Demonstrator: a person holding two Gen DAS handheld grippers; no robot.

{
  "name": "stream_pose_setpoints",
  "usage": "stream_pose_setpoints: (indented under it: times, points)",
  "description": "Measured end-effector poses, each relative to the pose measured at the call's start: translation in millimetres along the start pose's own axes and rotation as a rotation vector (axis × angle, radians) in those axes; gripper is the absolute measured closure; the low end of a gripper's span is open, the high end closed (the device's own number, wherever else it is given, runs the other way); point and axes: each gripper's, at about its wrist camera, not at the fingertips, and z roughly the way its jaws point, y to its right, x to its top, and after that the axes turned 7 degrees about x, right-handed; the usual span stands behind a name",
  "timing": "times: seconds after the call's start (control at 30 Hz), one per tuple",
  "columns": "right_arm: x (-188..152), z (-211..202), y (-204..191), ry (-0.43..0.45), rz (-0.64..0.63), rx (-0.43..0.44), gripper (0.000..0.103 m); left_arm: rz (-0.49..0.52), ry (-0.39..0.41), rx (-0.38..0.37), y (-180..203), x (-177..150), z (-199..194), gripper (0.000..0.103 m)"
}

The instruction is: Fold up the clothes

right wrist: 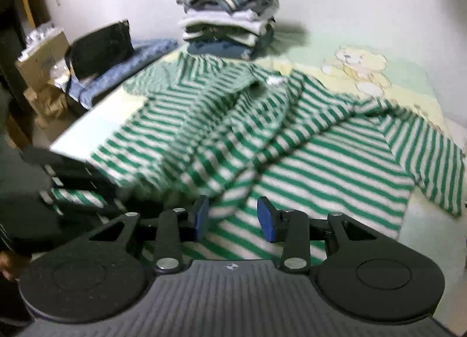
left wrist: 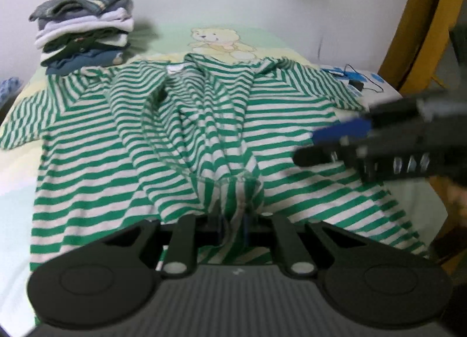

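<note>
Pale bedsheet [left wrist: 17,214] carries a green-striped shirt [left wrist: 87,162], folded stack [left wrist: 84,27] at its far edge. Left gripper [left wrist: 233,220] pinches the shirt's bunched hem; right gripper [right wrist: 233,217] gapes empty above it.

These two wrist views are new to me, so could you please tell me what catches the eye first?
The green-and-white striped knit shirt dominates, spread across the pale bed sheet with a teddy-bear print; a bunched part of it is pinched in the left gripper. Behind it, by the wall, stands a neat stack of folded grey, white and blue clothes. The right gripper is open above the shirt.
</note>
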Motion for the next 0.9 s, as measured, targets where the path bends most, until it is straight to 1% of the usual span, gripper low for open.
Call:
stream_pose_setpoints:
  times: [0.1,0.17,0.3,0.33,0.37,0.43,0.47,0.5,0.57,0.63,0.7,0.73,0.8,0.87,0.9]
  points:
    - [6,3,-19,-0.002,-0.036,0.067,0.062,0.041,-0.012,0.004,7,-1,9,0.097]
    - [7,9,-31,-0.022,-0.048,0.097,0.063,0.075,-0.007,0.007,12,-2,11,0.097]
    - [0,25,-39,-0.089,-0.018,0.118,0.065,0.117,-0.003,0.006,17,-6,12,0.094]
    - [-1,27,-37,-0.103,0.001,0.124,0.072,0.123,-0.006,0.005,18,-7,13,0.094]
    - [-2,30,-36,-0.116,0.02,0.129,0.074,0.127,-0.01,0.003,17,-9,13,0.094]
    - [-5,35,-33,-0.143,0.057,0.141,0.077,0.141,-0.013,-0.003,17,-12,13,0.093]
    - [-7,37,-31,-0.157,0.076,0.147,0.078,0.153,-0.011,-0.003,18,-14,13,0.089]
    - [-8,39,-29,-0.17,0.095,0.153,0.081,0.167,-0.01,-0.002,19,-16,12,0.086]
    - [-12,41,-29,-0.178,0.109,0.159,0.084,0.199,-0.006,0.005,23,-19,11,0.083]
    - [-15,42,-29,-0.179,0.115,0.164,0.097,0.224,-0.003,0.011,25,-22,10,0.077]
    - [-16,39,-30,-0.162,0.114,0.173,0.098,0.237,0.006,0.009,24,-23,8,0.066]
    - [-16,36,-31,-0.148,0.11,0.176,0.098,0.242,0.008,0.011,23,-24,5,0.062]
    - [-12,25,-27,-0.096,0.112,0.201,0.098,0.234,0.01,0.026,15,-25,-1,0.048]
    - [-3,12,-25,-0.027,0.124,0.232,0.099,0.226,0.011,0.042,7,-26,-7,0.043]
    - [2,4,-24,0.014,0.118,0.231,0.099,0.221,0.011,0.049,3,-27,-10,0.042]
